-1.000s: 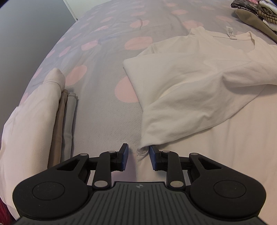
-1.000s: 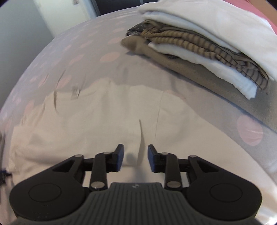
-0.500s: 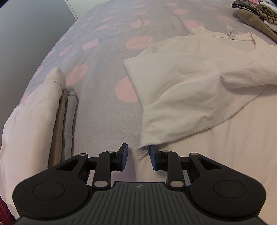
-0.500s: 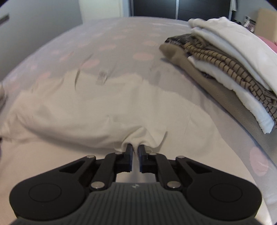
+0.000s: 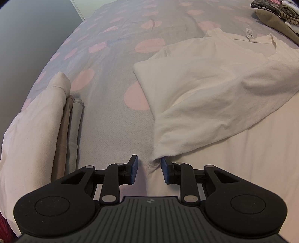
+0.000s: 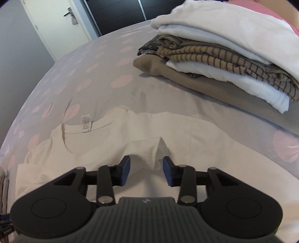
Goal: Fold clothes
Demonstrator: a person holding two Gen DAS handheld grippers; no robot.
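Observation:
A cream T-shirt (image 5: 214, 89) lies on the grey bedspread with pink dots (image 5: 104, 115), its collar label (image 5: 249, 33) at the far end and one side folded inward. My left gripper (image 5: 149, 171) stands open at the shirt's near fold corner; the cloth tip lies between the jaws by the right pad, unpinched. In the right wrist view the same T-shirt (image 6: 115, 142) shows its collar label (image 6: 86, 123). My right gripper (image 6: 146, 171) has its jaws opening, and a folded-over sleeve flap (image 6: 149, 149) lies loose between and just beyond them.
A stack of folded clothes (image 6: 214, 56), white, striped and tan, sits on the bed to the right; its edge (image 5: 276, 15) shows in the left wrist view. Another folded pile (image 5: 37, 130) lies at the left bed edge. A white door (image 6: 61, 24) stands behind.
The right gripper shut on the sleeve cloth half a second ago, shifted with it, and now stands apart with the flap let go. The left gripper and its view are unchanged.

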